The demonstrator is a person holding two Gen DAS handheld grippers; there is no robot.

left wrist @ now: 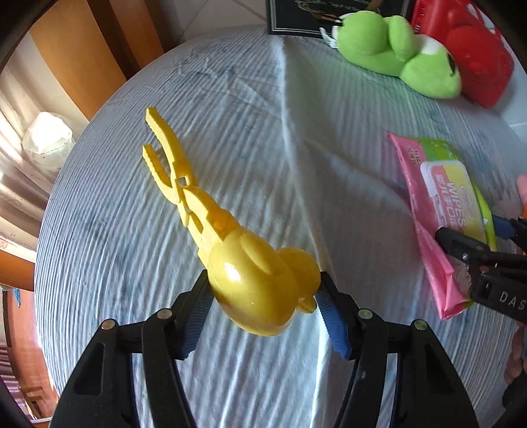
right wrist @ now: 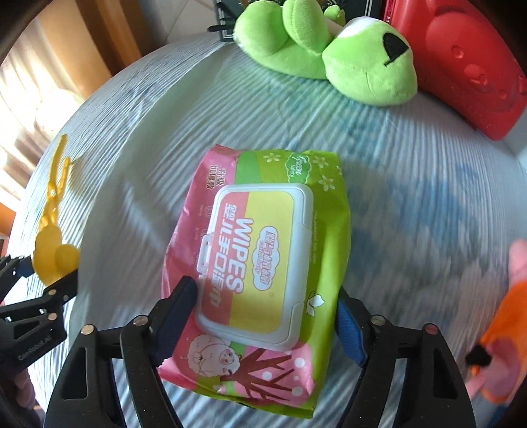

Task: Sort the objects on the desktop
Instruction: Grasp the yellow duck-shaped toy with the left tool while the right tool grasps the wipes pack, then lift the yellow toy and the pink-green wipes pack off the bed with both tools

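Note:
A yellow duck-shaped clamp toy (left wrist: pixel 237 263) with long toothed handles hangs just above the striped cloth. My left gripper (left wrist: pixel 263 296) is shut on its round body, blue pads pressing both sides. It shows again at the left edge of the right wrist view as the duck toy (right wrist: pixel 49 243) in the left gripper (right wrist: pixel 42 276). A pink and green wipes pack (right wrist: pixel 270 184) with a white flip lid lies between the fingers of my right gripper (right wrist: pixel 265 289), which is shut on its sides. The left wrist view has the right gripper (left wrist: pixel 467 243) on the wipes pack (left wrist: pixel 425 184).
A green frog plush (right wrist: pixel 329 49) lies at the back beside a red plastic case (right wrist: pixel 467 66) and a dark box (left wrist: pixel 296 16). A pink and orange soft toy (right wrist: pixel 504 329) sits at the right edge. The clothed table (left wrist: pixel 263 115) ends at the left, with wooden furniture beyond.

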